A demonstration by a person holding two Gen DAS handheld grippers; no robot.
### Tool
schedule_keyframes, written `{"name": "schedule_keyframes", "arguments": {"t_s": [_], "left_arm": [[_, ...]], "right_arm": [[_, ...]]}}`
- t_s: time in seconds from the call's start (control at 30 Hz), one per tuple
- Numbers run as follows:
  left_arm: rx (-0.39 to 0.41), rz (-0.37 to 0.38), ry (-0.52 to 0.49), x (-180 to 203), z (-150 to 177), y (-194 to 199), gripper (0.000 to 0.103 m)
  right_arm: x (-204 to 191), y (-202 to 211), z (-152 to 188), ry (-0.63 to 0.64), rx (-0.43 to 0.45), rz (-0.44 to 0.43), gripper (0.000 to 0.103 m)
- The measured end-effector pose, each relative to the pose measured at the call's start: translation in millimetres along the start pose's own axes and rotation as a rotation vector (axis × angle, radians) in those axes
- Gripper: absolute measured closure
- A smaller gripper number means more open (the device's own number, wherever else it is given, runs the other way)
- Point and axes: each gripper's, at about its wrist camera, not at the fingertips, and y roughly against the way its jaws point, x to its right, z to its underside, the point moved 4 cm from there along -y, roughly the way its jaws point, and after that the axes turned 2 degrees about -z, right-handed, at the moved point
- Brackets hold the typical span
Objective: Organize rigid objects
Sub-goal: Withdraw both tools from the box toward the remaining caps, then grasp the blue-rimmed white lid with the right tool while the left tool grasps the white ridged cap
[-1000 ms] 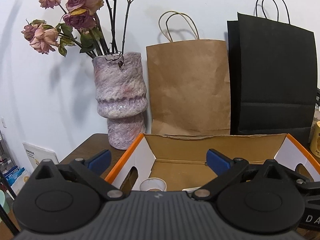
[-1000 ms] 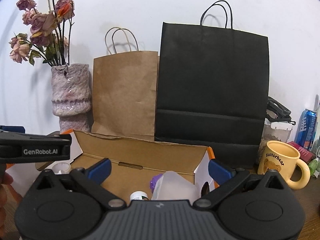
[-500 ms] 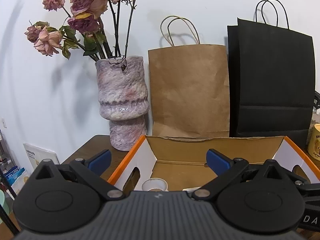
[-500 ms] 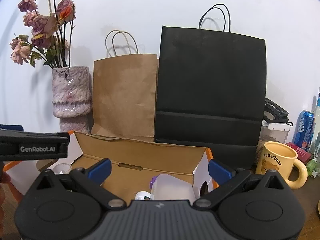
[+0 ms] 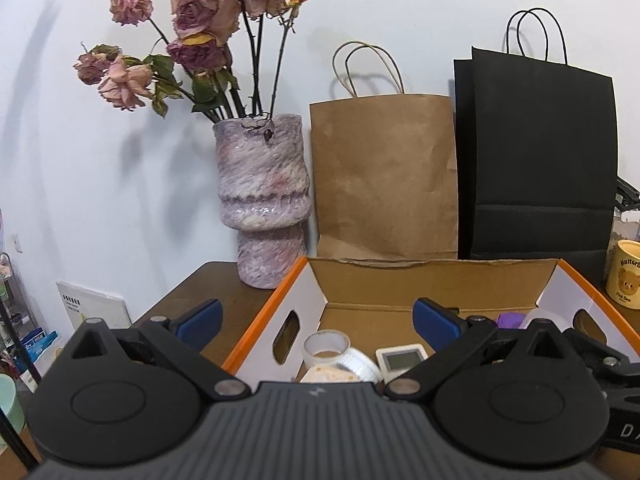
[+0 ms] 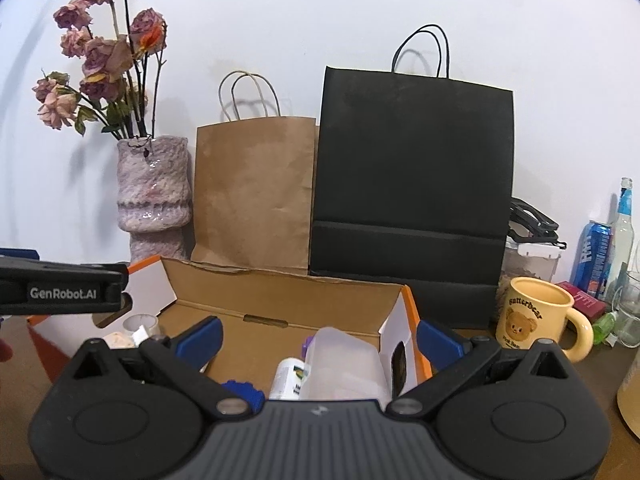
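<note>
An open cardboard box with orange edges (image 5: 272,308) stands on the dark wooden table. In the left wrist view it holds a tape roll (image 5: 326,346), a small white digital device (image 5: 400,358) and a purple item (image 5: 510,318). My left gripper (image 5: 316,320) hovers open over the box's left end, holding nothing. In the right wrist view the box (image 6: 280,296) shows a translucent plastic container (image 6: 344,364), a white bottle (image 6: 288,376) and a blue object (image 6: 240,390). My right gripper (image 6: 319,340) is open and empty above the right end. The left gripper's body (image 6: 60,292) shows at the left.
Behind the box stand a purple vase of dried roses (image 5: 262,196), a brown paper bag (image 5: 384,176) and a black paper bag (image 6: 412,188). To the right are a yellow bear mug (image 6: 532,320), a blue can (image 6: 596,256), bottles and a jar.
Both grippers have risen and drawn back a little, so more of the box's inside and its contents shows. Both stay open and empty.
</note>
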Motion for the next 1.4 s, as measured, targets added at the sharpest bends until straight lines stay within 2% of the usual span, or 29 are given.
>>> {"name": "schedule_keyframes", "arguments": {"t_s": [0.87,1.4], "left_arm": [[-0.046,0.008,-0.013,-39.0,39.3,80.2,0.000],[-0.079,0.021,-0.038,-58.6,59.6,107.0,0.000]], "right_arm": [[-18.0,90.0,33.6,-0.040,-0.039,0.001,0.000],[-36.9,120.9,52.8,-0.033,-0.096,-0.029,0.000]]}}
